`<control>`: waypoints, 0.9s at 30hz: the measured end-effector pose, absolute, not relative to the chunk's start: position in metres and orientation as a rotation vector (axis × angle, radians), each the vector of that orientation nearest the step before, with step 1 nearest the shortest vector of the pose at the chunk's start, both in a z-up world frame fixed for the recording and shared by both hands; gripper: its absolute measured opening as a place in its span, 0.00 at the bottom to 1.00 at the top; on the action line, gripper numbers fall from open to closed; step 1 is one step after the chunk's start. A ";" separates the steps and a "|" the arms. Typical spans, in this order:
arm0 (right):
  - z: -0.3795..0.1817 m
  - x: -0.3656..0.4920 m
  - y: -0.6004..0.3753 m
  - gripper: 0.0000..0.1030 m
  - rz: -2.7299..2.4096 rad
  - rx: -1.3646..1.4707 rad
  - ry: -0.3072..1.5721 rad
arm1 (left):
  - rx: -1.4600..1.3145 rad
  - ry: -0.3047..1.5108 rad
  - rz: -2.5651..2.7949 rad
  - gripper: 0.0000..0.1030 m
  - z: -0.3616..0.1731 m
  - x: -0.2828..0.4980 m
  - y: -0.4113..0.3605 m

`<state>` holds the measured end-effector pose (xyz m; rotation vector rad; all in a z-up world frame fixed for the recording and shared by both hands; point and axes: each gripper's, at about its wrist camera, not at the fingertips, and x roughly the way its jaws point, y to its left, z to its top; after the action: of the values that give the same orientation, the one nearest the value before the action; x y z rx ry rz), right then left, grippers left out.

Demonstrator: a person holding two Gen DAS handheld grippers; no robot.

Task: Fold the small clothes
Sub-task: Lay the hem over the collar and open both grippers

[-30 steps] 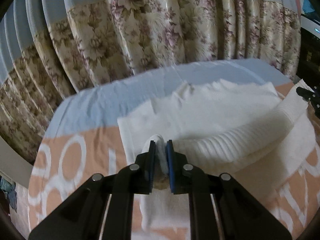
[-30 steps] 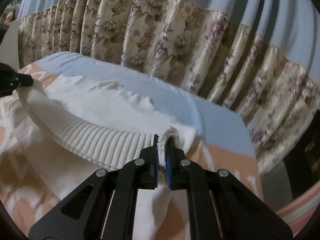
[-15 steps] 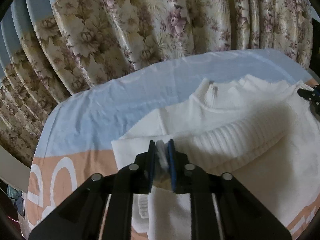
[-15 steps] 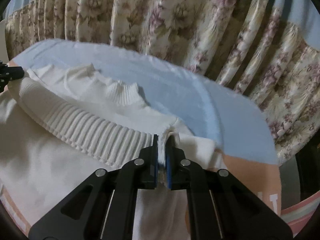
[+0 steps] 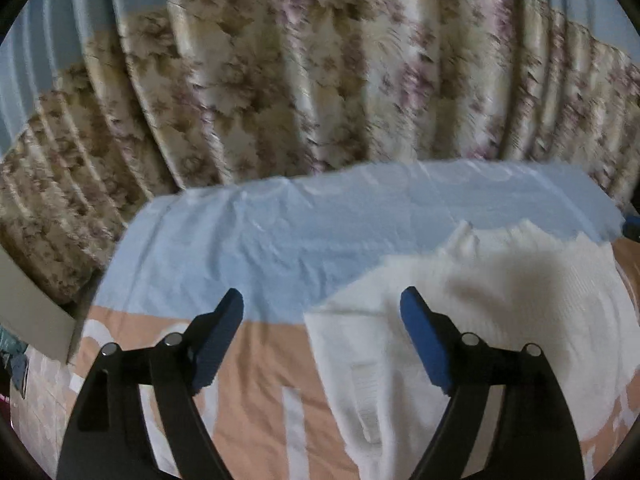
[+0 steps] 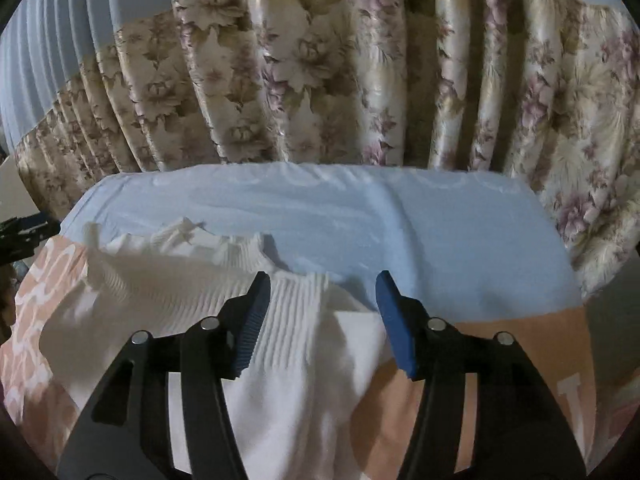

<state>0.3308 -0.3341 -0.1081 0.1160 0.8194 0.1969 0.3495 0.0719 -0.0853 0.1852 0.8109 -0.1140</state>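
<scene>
A white knit sweater (image 5: pixel 500 308) lies folded on the bed, its ribbed hem laid up near the collar; it also shows in the right wrist view (image 6: pixel 208 304). My left gripper (image 5: pixel 322 324) is open and empty, above the sweater's left edge. My right gripper (image 6: pixel 322 300) is open and empty, its blue pads on either side of the ribbed hem (image 6: pixel 296 312) at the sweater's right end. The left gripper's tip shows at the left edge of the right wrist view (image 6: pixel 24 232).
The bed has a light blue sheet (image 6: pixel 360 216) at the far side and a peach patterned cover (image 5: pixel 264 368) nearer me. A floral curtain (image 6: pixel 320 80) hangs right behind the bed. A pale board (image 5: pixel 32 320) stands at the bed's left.
Both grippers carried the hem forward toward the collar, then opened and let go. The sweater now lies folded on the bed.
</scene>
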 end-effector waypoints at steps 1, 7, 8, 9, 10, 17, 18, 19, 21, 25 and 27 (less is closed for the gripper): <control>-0.112 0.332 -0.334 0.54 0.204 0.115 0.832 | 0.198 0.824 -0.133 0.79 -0.091 0.347 0.067; -0.149 0.342 -0.314 0.52 0.249 0.051 0.938 | 0.311 0.922 -0.165 0.68 -0.140 0.359 0.030; -0.153 0.345 -0.311 0.50 0.243 0.043 0.947 | 0.295 0.942 -0.168 0.50 -0.146 0.363 0.030; -0.158 0.348 -0.309 0.39 0.241 0.040 0.958 | 0.269 0.967 -0.168 0.39 -0.152 0.368 0.030; -0.160 0.350 -0.308 0.22 0.244 0.041 0.962 | 0.233 0.986 -0.183 0.20 -0.156 0.371 0.030; -0.151 0.341 -0.287 0.07 0.223 -0.158 0.825 | 0.191 0.885 -0.146 0.07 -0.145 0.353 0.039; -0.145 0.338 -0.286 0.07 0.214 -0.176 0.784 | 0.166 0.869 -0.133 0.07 -0.142 0.348 0.044; -0.141 0.338 -0.286 0.07 0.207 -0.183 0.757 | 0.147 0.862 -0.121 0.07 -0.142 0.346 0.048; -0.141 0.343 -0.284 0.07 0.195 -0.196 0.735 | 0.152 0.863 -0.095 0.07 -0.148 0.346 0.050; -0.170 0.369 -0.275 0.07 0.182 -0.240 0.839 | 0.157 0.930 -0.090 0.10 -0.164 0.362 0.049; -0.180 0.371 -0.276 0.07 0.172 -0.238 0.878 | 0.158 0.930 -0.087 0.19 -0.159 0.363 0.049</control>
<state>0.3714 -0.2756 -0.1800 -0.2376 0.8776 0.1722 0.3633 0.0491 -0.1588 0.1584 0.9300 -0.0871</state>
